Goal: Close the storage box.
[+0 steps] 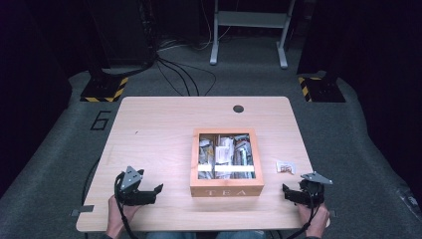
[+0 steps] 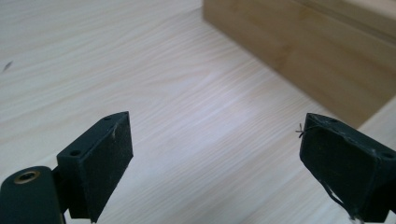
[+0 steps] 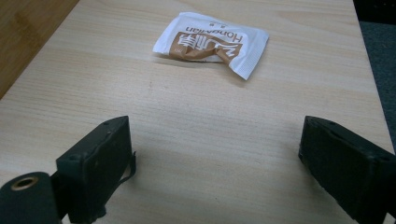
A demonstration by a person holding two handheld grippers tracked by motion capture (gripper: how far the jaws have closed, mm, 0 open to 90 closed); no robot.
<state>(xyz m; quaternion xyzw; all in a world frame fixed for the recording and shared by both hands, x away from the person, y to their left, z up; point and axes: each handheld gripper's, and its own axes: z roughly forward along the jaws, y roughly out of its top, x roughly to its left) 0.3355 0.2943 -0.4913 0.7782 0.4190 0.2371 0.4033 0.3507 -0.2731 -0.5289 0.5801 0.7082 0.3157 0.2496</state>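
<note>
Nearby, crinkled white-and-brown sachet [image 3: 211, 43]

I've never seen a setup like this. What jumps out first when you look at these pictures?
The wooden tea box in the middle of the table draws the eye first: it is marked TEA on its front and packed with sachets under a see-through lid. Next, a single white and brown tea sachet lies alone on the wood to the box's right. Near the front edge, a person holds the left claw and the right claw, both open and empty.

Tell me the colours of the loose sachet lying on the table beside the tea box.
White sachet with brown print; clearest in the right gripper view.
</note>
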